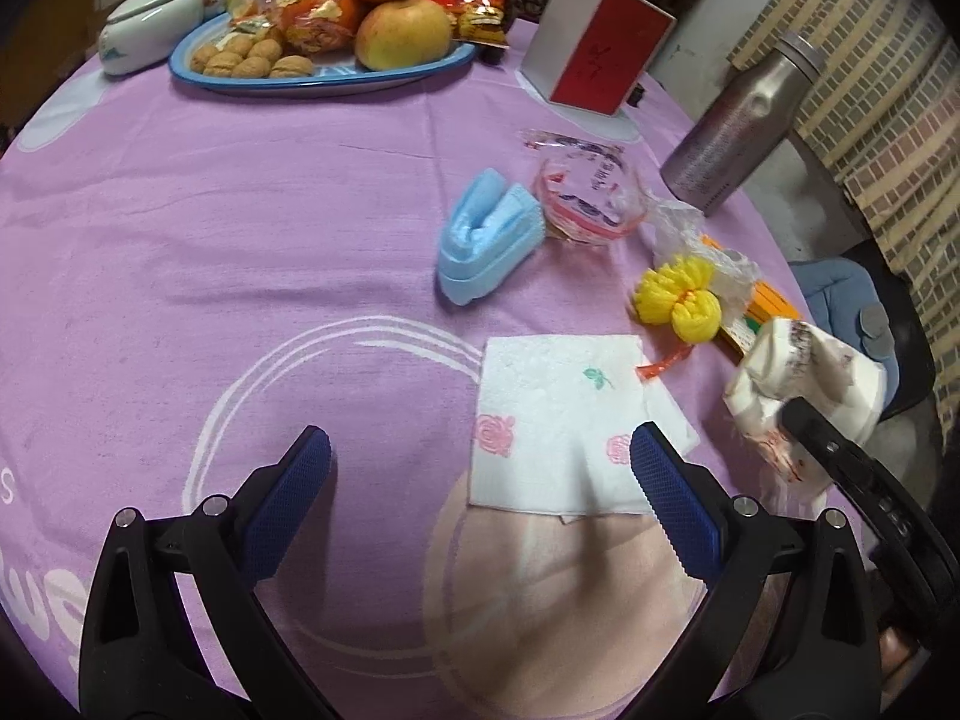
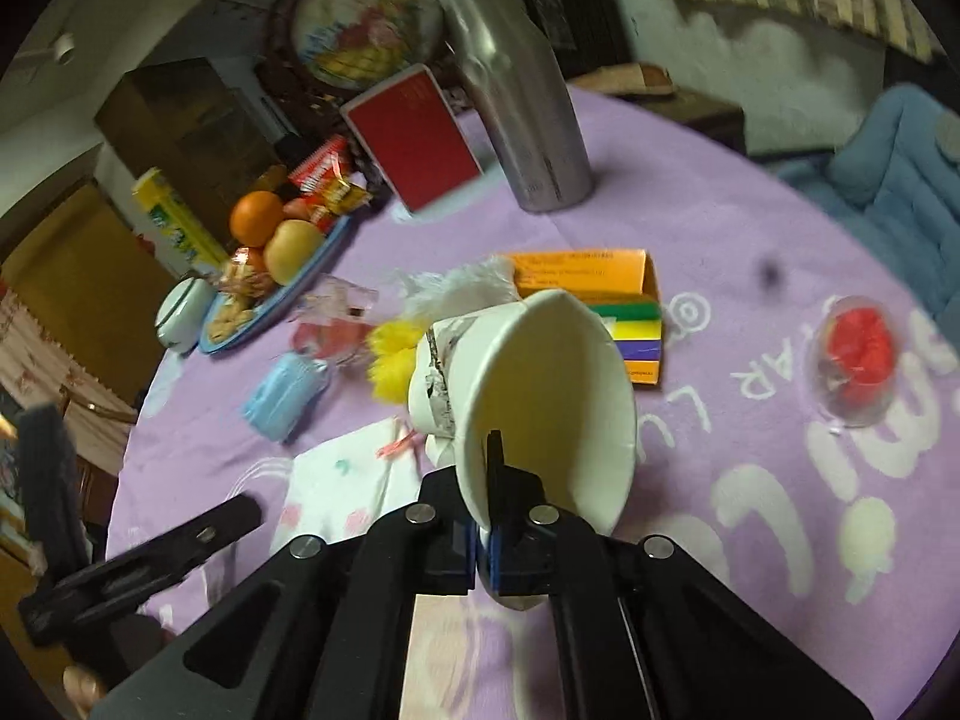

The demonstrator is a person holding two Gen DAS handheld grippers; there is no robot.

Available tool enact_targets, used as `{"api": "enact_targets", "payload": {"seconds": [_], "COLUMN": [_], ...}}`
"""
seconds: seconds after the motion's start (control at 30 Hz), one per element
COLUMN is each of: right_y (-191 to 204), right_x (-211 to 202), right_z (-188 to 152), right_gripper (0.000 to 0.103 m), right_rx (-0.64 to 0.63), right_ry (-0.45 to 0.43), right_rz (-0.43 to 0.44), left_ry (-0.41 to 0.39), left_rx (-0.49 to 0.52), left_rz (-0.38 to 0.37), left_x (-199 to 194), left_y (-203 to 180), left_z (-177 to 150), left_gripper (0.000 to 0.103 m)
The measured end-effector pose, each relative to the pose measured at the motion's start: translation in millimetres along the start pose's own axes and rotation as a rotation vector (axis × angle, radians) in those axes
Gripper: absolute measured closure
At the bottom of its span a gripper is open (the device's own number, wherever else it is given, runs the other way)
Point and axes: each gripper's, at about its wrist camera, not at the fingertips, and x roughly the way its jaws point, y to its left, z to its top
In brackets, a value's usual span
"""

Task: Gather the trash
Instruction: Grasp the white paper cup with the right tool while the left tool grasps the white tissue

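Gripping paper cup (image 2: 540,396): right fingers (image 2: 489,540) | left fingers (image 1: 480,498) released over napkin (image 1: 552,420) | mask (image 1: 489,237), bottle (image 1: 738,126) nearby

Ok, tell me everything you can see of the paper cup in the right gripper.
The paper cup is white, seemingly thin paper, with a dark printed band outside and a cream, empty-looking interior. It is crumpled and squashed out of round, tilted with its mouth toward the right wrist camera. The right gripper pinches its rim, one finger inside, one outside. It looks lifted above the purple tablecloth, in front of the yellow foam net.
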Motion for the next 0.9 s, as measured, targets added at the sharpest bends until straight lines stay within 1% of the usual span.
{"api": "enact_targets", "payload": {"seconds": [0.17,0.27,0.33,0.43,0.5,0.53,0.57,0.6,0.63,0.67,0.7,0.73,0.77,0.8,0.83,0.87,0.9], "right_y": [-5,-10,-13,-15,-15,-14,-13,-12,-11,-11,-11,-11,-10,-10,-9,-9,-8], "right_x": [-44,-65,-76,-85,-88,-90,-91,-92,-93,-95,-96,-99,-101,-104,-107,-110,-113], "right_z": [-27,-49,-64,-76,-82,-84,-85,-86,-88,-89,-90,-91,-92,-94,-95,-97,-97], "right_gripper": [0.099,0.099,0.099,0.099,0.099,0.100,0.100,0.099,0.099,0.099,0.099,0.099,0.099,0.099,0.099,0.100,0.100], "right_rx": [-0.054,-0.077,-0.091,-0.100,-0.098,-0.097,-0.096,-0.095,-0.093,-0.087,-0.080,-0.074,-0.071,-0.069,-0.067,-0.066,-0.065], "right_ry": [-0.044,-0.054,-0.059,-0.065,-0.064,-0.063,-0.065,-0.066,-0.067,-0.068,-0.069,-0.070,-0.074,-0.078,-0.082,-0.087,-0.091], "right_rz": [-0.042,-0.060,-0.076,-0.097,-0.104,-0.104,-0.104,-0.104,-0.102,-0.097,-0.093,-0.092,-0.096,-0.099,-0.102,-0.105,-0.106], "left_ry": [-0.011,0.005,0.010,-0.015,-0.026,-0.036,-0.058,-0.061,-0.062,-0.065,-0.069,-0.070,-0.064,-0.055,-0.050,-0.041,-0.032], "left_rx": [0.072,0.088,0.098,0.159,0.220,0.249,0.269,0.287,0.302,0.322,0.339,0.355,0.372,0.382,0.385,0.379,0.367], "left_rz": [0.008,0.010,0.027,0.106,0.180,0.211,0.217,0.213,0.207,0.201,0.201,0.193,0.177,0.163,0.164,0.155,0.142], "left_x": [9,20,27,32,37,38,36,34,33,32,30,30,29,28,27,26,25], "left_y": [-17,-23,-26,-38,-47,-51,-55,-58,-60,-64,-66,-69,-72,-74,-75,-74,-72], "left_z": [-6,-9,-10,-16,-22,-26,-29,-31,-33,-35,-38,-40,-41,-43,-43,-43,-43], "left_gripper": [0.006,0.006,0.006,0.006,0.009,0.012,0.019,0.024,0.033,0.041,0.045,0.056,0.070,0.076,0.085,0.092,0.096]}}
